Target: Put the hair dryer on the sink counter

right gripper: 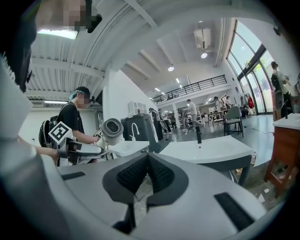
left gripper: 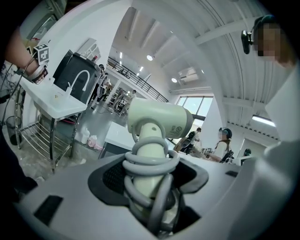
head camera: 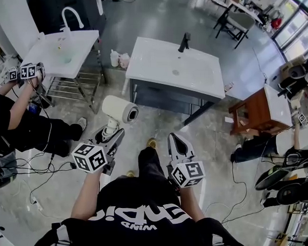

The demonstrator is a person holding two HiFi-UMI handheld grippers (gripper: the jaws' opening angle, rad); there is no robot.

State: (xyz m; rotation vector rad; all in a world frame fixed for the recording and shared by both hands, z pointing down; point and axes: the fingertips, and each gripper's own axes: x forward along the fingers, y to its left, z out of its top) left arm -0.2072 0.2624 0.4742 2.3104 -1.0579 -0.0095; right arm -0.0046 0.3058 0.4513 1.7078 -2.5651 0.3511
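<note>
A white hair dryer (head camera: 119,109) stands upright in my left gripper (head camera: 112,132), which is shut on its handle; the grey cord is coiled round that handle. In the left gripper view the hair dryer (left gripper: 159,119) rises between the jaws of the left gripper (left gripper: 150,187), barrel pointing right. The white sink counter (head camera: 161,64) with a black tap (head camera: 184,42) stands ahead of me, a short way beyond both grippers. My right gripper (head camera: 177,142) is shut and holds nothing. The right gripper (right gripper: 147,176) looks toward the sink counter (right gripper: 206,149), with the hair dryer (right gripper: 112,129) at its left.
A second white sink (head camera: 60,51) with a white tap stands at the back left, and another person (head camera: 23,115) holds a gripper beside it. Small bottles (head camera: 118,59) sit on the floor between the sinks. A wooden cabinet (head camera: 258,111) is at the right. Cables (head camera: 41,171) lie on the floor.
</note>
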